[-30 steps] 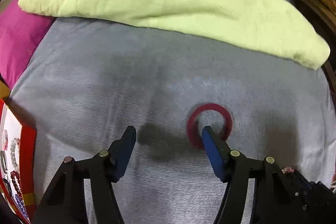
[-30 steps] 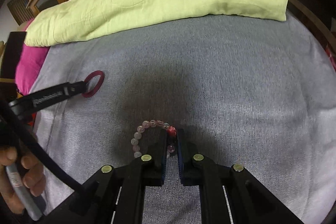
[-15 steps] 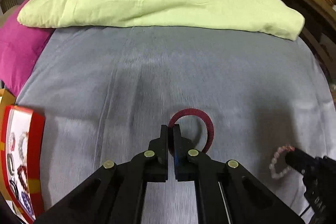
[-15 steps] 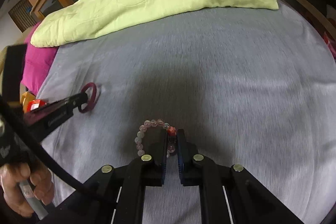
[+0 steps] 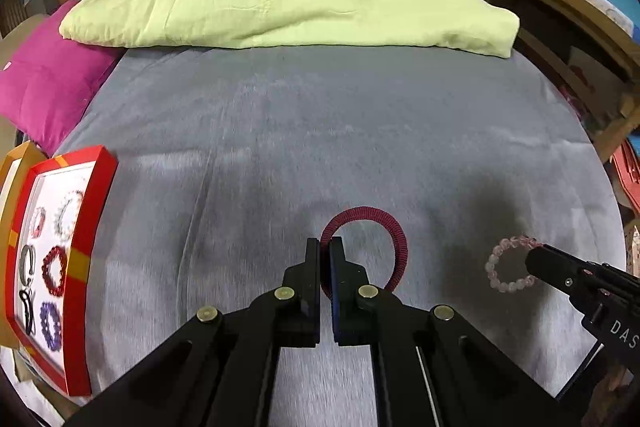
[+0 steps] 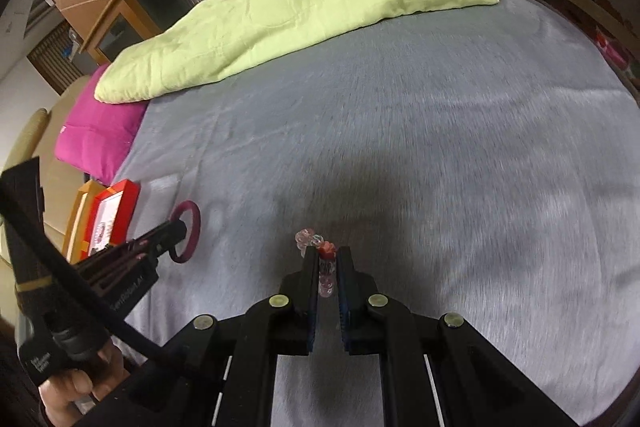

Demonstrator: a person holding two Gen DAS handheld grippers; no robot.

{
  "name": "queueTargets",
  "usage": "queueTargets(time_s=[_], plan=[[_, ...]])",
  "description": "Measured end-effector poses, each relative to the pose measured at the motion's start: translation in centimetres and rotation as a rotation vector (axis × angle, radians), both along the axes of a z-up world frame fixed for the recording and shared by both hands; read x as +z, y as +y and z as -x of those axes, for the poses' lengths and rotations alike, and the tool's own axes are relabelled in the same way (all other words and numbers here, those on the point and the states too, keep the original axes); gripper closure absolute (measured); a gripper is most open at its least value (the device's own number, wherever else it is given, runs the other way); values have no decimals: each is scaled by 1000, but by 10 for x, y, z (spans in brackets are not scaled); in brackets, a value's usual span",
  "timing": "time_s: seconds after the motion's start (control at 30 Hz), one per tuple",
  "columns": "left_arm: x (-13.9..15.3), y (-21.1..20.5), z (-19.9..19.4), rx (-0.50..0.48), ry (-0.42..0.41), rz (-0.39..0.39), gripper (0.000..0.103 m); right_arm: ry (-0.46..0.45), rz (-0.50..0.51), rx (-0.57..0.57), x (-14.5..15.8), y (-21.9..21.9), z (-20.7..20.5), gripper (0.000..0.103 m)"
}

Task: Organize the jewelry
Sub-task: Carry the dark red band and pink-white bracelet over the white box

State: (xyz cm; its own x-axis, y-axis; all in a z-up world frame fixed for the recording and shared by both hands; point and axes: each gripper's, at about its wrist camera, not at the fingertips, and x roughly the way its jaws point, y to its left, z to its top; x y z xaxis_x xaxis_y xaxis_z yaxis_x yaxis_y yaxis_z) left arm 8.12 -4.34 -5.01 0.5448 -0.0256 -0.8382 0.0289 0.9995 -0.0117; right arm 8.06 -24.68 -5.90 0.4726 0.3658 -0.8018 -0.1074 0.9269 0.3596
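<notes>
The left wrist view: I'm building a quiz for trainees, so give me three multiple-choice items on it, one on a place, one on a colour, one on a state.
1. Where is the tray?
A far left
B far right
C centre

2. What colour is the ring in the left gripper?
A green
B maroon
C white

3. The right gripper is
A open and bare
B shut on the bead bracelet
C out of view

Key: A, the tray sits at the left edge. B, the ring in the left gripper is maroon. B, the right gripper pinches the bead bracelet.
</notes>
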Motion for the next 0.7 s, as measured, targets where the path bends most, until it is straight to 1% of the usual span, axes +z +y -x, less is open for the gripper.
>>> queueTargets(time_s=[0.33,0.53,0.7], plan=[[-2,7,32,3,-2,20,99,-18,-47,-9,1,-5,28,93],[-1,15,41,8,-2,28,99,-15,-64,-16,-3,-7,32,93],[9,21,46,20,-24,46,99,-29,-77,-8,2,-5,33,93]])
